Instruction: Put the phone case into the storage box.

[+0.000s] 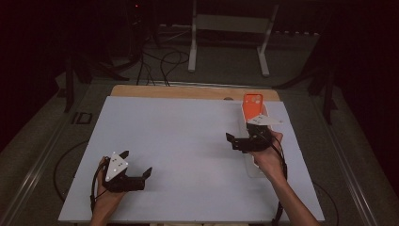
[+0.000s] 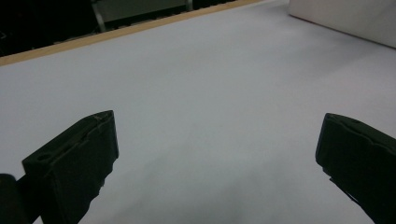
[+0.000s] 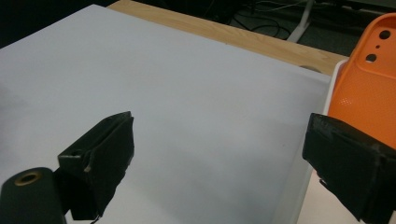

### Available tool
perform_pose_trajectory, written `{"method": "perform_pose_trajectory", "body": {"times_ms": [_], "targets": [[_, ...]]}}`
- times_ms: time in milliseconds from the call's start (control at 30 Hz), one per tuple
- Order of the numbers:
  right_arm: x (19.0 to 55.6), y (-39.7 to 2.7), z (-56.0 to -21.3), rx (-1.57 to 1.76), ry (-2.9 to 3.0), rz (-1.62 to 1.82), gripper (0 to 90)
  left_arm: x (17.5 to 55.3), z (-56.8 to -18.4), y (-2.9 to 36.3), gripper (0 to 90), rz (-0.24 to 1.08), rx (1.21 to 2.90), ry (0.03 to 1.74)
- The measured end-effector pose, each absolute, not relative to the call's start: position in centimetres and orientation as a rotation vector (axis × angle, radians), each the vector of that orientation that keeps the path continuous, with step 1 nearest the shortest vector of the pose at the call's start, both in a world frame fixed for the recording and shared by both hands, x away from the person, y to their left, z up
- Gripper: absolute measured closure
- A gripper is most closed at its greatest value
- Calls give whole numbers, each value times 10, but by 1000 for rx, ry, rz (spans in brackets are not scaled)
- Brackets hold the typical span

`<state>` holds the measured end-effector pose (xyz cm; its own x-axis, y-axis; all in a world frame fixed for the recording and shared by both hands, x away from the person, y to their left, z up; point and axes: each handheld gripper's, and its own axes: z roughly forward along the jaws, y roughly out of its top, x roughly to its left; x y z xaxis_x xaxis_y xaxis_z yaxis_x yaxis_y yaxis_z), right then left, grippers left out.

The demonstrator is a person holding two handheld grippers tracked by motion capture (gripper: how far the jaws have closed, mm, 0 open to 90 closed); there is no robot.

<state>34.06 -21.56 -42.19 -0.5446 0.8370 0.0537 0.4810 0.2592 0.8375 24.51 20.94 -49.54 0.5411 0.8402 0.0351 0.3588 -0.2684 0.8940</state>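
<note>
Around: we saw a bare white sheet [image 1: 188, 150] covering the worktop.
Case [image 3: 369, 93]: orange, in a white tray [image 1: 254, 167] near the right edge.
Left gripper [image 1: 137, 165]: released.
Right gripper [image 1: 235, 141]: released, beside the case.

The phone case [image 1: 252, 104] is bright orange, lying in a white box [image 1: 254, 165]. The surface [image 1: 179, 141] is plain pale grey-white with a light wooden edge; both claws are black.

Right tongs [image 1: 242, 141] spread wide over the white box [image 1: 254, 165] — orange phone case [image 1: 252, 106] beyond (far end).
</note>
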Motion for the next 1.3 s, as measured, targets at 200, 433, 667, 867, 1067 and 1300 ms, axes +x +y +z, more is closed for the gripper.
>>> {"method": "perform_pose_trajectory", "body": {"times_ms": [200, 433, 667, 867, 1067, 1300], "targets": [[335, -217, -422, 1193, 2126, 1220, 88, 245, -496, 209, 0, 653, 1854, 985], [328, -220, -423, 1193, 2119, 1232, 88, 245, -496, 209, 0, 651, 1855, 983], [318, -221, -425, 1169, 2109, 1236, 88, 245, -496, 209, 0, 651, 1855, 984], [310, -221, -428, 1147, 2112, 1249, 89, 245, -496, 209, 0, 653, 1853, 984], [302, -220, -429, 1138, 2101, 1270, 88, 245, -495, 209, 0, 655, 1852, 986], [293, -220, -432, 1129, 2097, 1302, 88, 245, -495, 209, 0, 655, 1852, 984]]}}
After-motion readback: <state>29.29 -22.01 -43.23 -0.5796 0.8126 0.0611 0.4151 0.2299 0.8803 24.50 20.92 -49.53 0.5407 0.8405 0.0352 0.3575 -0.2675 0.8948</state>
